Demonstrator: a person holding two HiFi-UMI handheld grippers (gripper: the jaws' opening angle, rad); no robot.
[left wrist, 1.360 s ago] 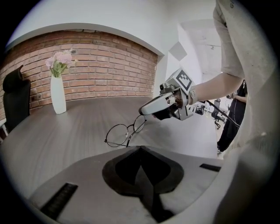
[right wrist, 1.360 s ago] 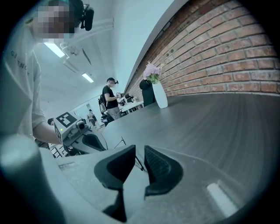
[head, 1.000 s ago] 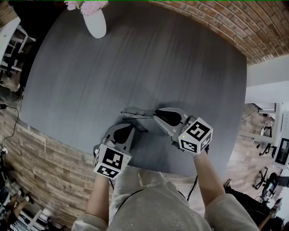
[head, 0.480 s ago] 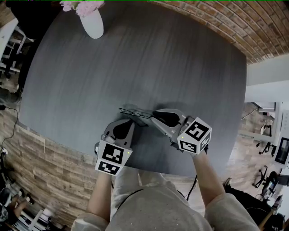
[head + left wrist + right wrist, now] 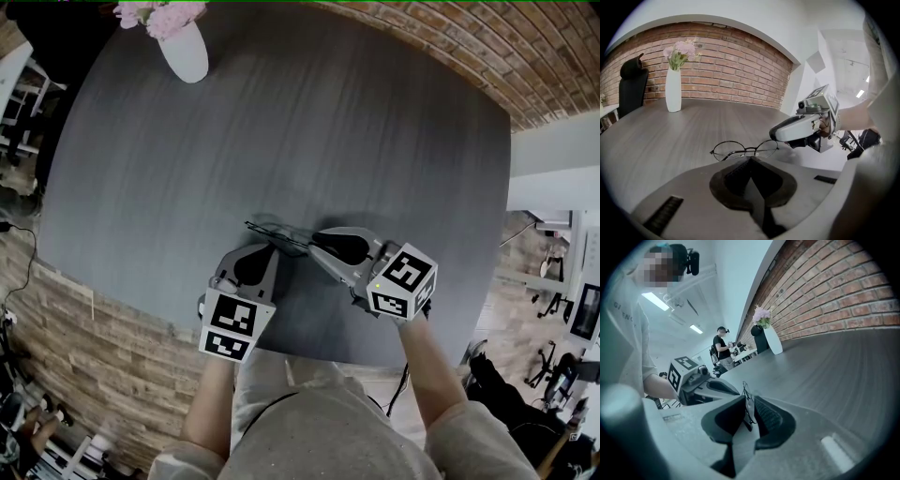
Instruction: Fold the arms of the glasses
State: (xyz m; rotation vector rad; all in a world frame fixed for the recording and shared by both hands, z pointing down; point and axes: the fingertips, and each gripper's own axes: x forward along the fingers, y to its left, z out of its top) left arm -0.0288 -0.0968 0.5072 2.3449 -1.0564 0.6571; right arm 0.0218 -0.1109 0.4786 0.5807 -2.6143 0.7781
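Observation:
Thin round wire-rimmed glasses (image 5: 274, 234) are held just above the grey table (image 5: 328, 122) near its front edge. My right gripper (image 5: 314, 246) is shut on their right end, and the frame (image 5: 748, 401) stands on edge between its pads. My left gripper (image 5: 269, 253) comes in from the left with its jaws together and nothing between them, its tip right at the near side of the glasses (image 5: 745, 150). In the left gripper view the right gripper (image 5: 797, 129) is at the lenses' right end. The folded arms are hard to make out.
A white vase (image 5: 183, 47) with pink flowers stands at the table's far left. Behind it are a brick wall and a dark chair (image 5: 633, 84). A person (image 5: 723, 345) stands far off in the room. The table's front edge runs just below both grippers.
My left gripper has slid a little right and up against the glasses. The arm that stuck out toward me now lies closer to the frame. The right gripper has kept still.

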